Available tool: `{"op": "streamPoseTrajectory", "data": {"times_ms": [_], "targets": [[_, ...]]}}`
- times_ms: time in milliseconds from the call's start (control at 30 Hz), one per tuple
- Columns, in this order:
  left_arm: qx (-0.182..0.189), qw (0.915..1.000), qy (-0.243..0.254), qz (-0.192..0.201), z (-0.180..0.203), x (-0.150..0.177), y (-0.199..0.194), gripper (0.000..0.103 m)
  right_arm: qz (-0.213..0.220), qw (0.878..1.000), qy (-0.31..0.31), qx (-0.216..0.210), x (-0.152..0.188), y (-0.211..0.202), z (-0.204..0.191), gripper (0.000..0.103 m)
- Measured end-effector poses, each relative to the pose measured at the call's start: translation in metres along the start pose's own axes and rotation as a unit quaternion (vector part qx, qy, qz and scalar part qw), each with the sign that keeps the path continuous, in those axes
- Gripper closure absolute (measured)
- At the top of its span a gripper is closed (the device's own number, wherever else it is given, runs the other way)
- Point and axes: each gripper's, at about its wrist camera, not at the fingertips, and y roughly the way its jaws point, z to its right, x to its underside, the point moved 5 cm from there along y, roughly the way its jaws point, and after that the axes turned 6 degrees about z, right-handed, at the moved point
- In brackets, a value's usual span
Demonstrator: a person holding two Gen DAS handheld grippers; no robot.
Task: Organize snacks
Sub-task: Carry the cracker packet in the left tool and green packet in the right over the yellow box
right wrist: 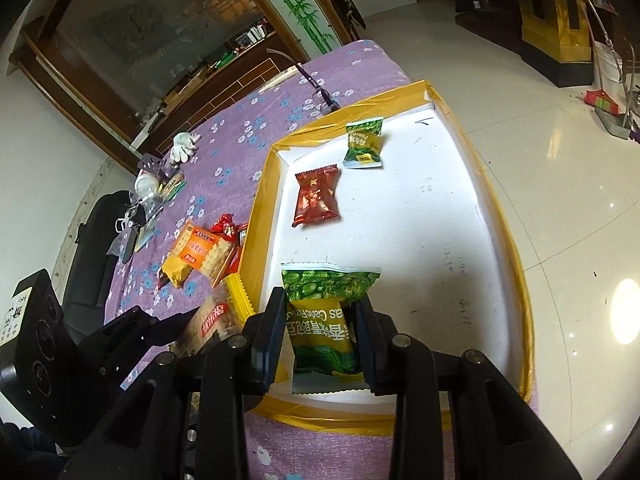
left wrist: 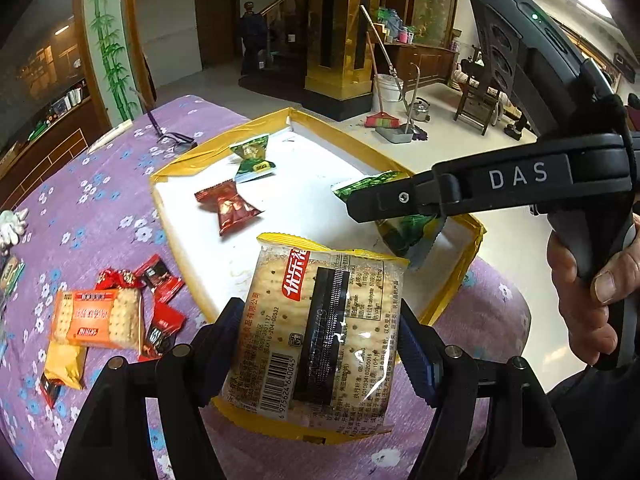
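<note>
Both hands loaded. My left gripper [left wrist: 320, 344] has its fingers set wide, clamped on the cracker pack [left wrist: 320, 332] across its flat width. The pack hangs over the near edge of the tray [left wrist: 180, 164], above the purple counter [left wrist: 100, 184].

My right gripper [right wrist: 322, 340] has its fingers nearly together, pinching the green pea packet [right wrist: 326, 320] at mid-body. The packet sits low over the near end of the tray floor; I can't tell whether its bottom edge touches.

Handling, as I judge it:
- Cracker pack: light, stiff as a block, but brittle inside. The film is glossy, so probably slick. Side grip on the long edges is right; squeeze only enough to stop slip, or the crackers crack. Don't grab the crimped end seals, they'd fold.
- Pea packet: light, soft pillow bag with loose contents that shift. Pinching the middle bunches the foil, which looks fine. It'll flop from the grip and won't land flat.

Already in the tray: a red packet [right wrist: 316, 196] and another green packet [right wrist: 364, 144], well apart from each other. Plenty of bare floor beside them.

Still on the counter left of the tray: an orange cracker pack [left wrist: 96, 318] on a pile of small red wrappers [left wrist: 160, 276]. Same rules for that pack; the small wrappers are thin, so pinch one by the body.
</note>
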Motion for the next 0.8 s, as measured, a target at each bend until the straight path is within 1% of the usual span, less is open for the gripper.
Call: {"op": "streamPoseTrajectory", "data": {"times_ms": [167, 367, 800], "targets": [[-0.001, 1.0, 0.001, -0.001, 0.003, -0.005, 0.007, 0.027, 0.003, 1.0, 0.001, -0.002, -0.004, -0.002, 0.007, 0.071], [-0.004, 1.0, -0.002, -0.004, 0.007, -0.008, 0.015, 0.027, -0.005, 1.0, -0.002, -0.004, -0.006, 0.002, 0.013, 0.071], [-0.017, 0.9995, -0.022, -0.013, -0.004, -0.009, 0.031, 0.028, -0.021, 1.0, -0.012, -0.01, -0.014, 0.018, 0.016, 0.071]]}}
